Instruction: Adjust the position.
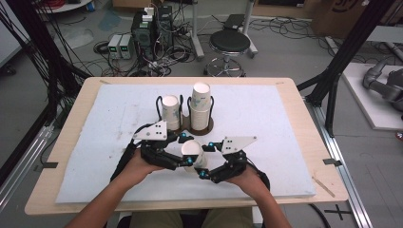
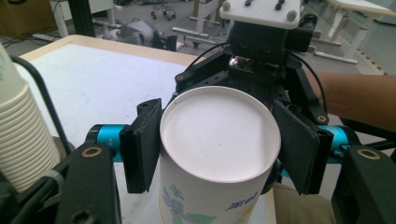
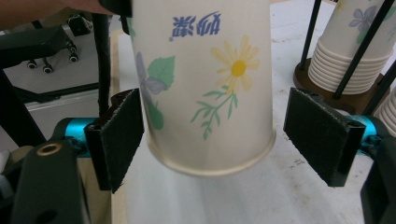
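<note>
A white paper cup (image 1: 192, 153) with a flower print hangs upside down over the white mat, near the table's front edge. My left gripper (image 1: 187, 149) is shut on it. In the left gripper view the cup's flat base (image 2: 219, 133) faces the camera and both black pads press on its sides. My right gripper (image 1: 206, 160) comes in from the right and stands open around the cup's lower part. In the right gripper view the cup's rim (image 3: 215, 161) hangs between the pads (image 3: 322, 135), with a gap on the right side.
A brown rack (image 1: 186, 125) with black wire posts stands just behind the grippers. It holds a short stack of cups (image 1: 171, 111) and a taller stack (image 1: 201, 105). The white mat (image 1: 266, 118) is bare to the left and right. A stool and cables are on the floor beyond the table.
</note>
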Tool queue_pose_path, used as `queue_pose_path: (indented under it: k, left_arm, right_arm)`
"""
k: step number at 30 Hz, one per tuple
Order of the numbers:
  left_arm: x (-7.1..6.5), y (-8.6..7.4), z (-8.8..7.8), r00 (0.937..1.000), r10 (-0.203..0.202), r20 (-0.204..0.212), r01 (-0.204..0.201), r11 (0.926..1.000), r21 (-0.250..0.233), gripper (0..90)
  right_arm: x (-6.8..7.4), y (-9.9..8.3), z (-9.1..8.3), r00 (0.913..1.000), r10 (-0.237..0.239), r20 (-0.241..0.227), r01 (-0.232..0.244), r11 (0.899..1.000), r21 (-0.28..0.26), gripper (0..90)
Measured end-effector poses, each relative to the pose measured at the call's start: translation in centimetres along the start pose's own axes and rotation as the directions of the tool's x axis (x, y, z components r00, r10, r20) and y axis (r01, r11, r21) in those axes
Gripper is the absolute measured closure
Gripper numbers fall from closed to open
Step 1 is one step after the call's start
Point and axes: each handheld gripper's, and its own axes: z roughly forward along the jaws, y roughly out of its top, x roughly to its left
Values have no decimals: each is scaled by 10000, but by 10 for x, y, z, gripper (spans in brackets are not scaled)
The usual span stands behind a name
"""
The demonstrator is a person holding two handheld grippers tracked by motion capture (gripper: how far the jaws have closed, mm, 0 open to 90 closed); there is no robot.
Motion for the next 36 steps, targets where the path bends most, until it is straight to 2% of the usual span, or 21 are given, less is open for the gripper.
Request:
queue_pose_path:
  k: [14, 18, 27, 29, 31, 34, 36]
  left_arm:
    - [0, -1, 4, 9993, -103, 349, 109, 9998, -169, 364]
    - [0, -2, 4, 9993, -172, 346, 179, 9996, -217, 364]
    - [1, -5, 4, 9992, -323, 243, 330, 9991, -263, 354]
    - [1, -5, 5, 9992, -397, 108, 399, 9990, -193, 299]
    - [1, -6, 5, 9988, -477, -68, 476, 9988, -110, 183]
    - [2, -6, 3, 9981, -603, -92, 602, 9981, -90, 164]
    - [2, -6, 0, 9986, -533, -70, 533, 9986, 1, 165]
  right_arm:
    - [0, -3, 4, 9994, -93, -323, 91, 9999, -71, 226]
    - [0, -3, 4, 9988, -224, -424, 220, 9997, -102, 261]
    - [0, -2, 4, 9987, -290, -411, 293, 9996, 58, 276]
    - [-1, -2, 4, 9988, -285, -398, 290, 9995, 115, 278]
    - [-1, -2, 4, 9988, -306, -385, 313, 9994, 161, 278]
    - [-1, -3, 3, 9989, -364, -305, 375, 9986, 373, 278]
    - [-1, -3, 2, 9988, -381, -295, 394, 9982, 460, 278]
